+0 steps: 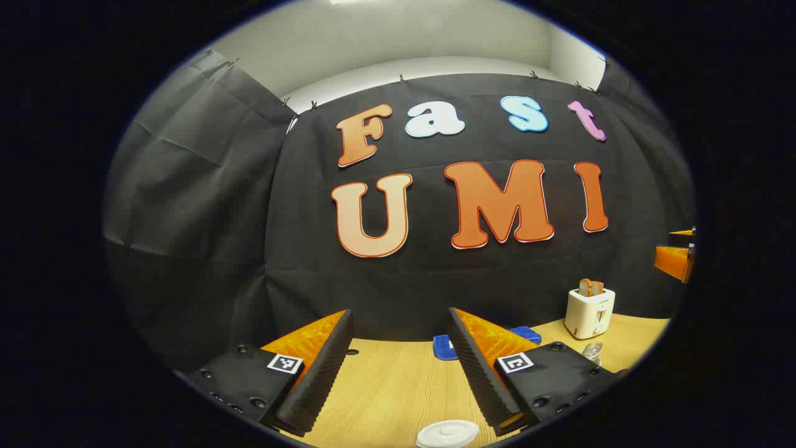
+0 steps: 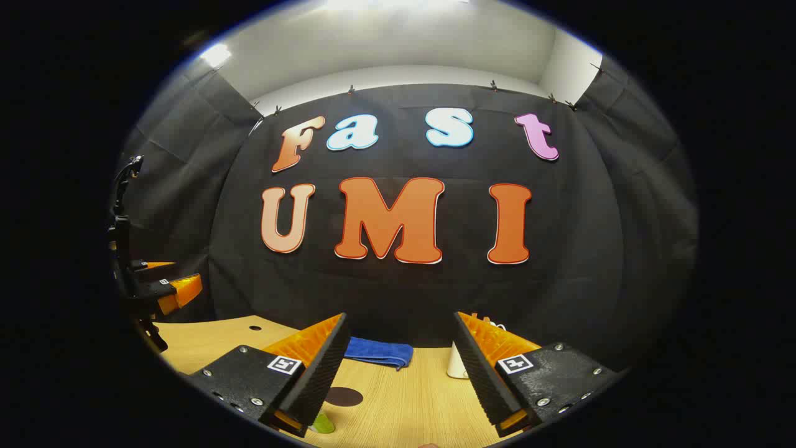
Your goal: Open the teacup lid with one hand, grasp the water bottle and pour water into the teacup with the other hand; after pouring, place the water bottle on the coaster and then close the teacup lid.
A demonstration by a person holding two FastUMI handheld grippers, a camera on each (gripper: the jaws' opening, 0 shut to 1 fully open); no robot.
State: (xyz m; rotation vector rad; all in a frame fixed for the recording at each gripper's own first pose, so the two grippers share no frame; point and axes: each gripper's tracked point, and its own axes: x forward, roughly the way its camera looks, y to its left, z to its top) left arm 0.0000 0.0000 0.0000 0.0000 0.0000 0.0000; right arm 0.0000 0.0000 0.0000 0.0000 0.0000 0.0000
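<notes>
My left gripper (image 1: 399,314) is open over the wooden table (image 1: 398,386), with nothing between its fingers. A white round teacup lid (image 1: 448,432) peeks up at the bottom edge, just below and between those fingers. A small clear shiny object (image 1: 592,350) stands in front of the toaster; what it is I cannot tell. My right gripper (image 2: 400,317) is also open and holds nothing. A dark round coaster (image 2: 344,396) lies on the table between its fingers, toward the left one. A small green thing (image 2: 322,423) shows beside that finger's base, mostly hidden.
A white toaster (image 1: 589,311) with bread in it stands at the back right, partly hidden behind a finger in the right gripper view (image 2: 457,364). A blue cloth (image 2: 378,351) lies by the black wall. The other gripper (image 2: 168,289) hovers far left, above the table's edge.
</notes>
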